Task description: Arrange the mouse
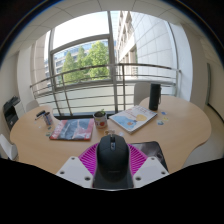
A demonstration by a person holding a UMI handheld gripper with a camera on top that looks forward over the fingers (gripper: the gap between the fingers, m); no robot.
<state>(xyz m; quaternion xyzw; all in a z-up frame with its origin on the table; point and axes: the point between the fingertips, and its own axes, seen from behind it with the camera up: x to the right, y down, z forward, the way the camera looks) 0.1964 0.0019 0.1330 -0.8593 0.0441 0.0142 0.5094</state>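
A black computer mouse (112, 158) sits between my gripper's (112, 166) two fingers, its front pointing away from me. The magenta pads (91, 157) press against both of its sides, so the gripper is shut on it. The mouse hangs over the near edge of a round wooden table (185, 125). A dark mouse mat (151, 151) lies on the table just to the right of the mouse and partly under it.
On the table beyond the mouse are a colourful book (72, 128), a cup (100, 119), an open magazine (133, 119), a black upright box (155, 96) and a bottle (45, 118). A chair (12, 112) stands at the left. Large windows with a railing are behind.
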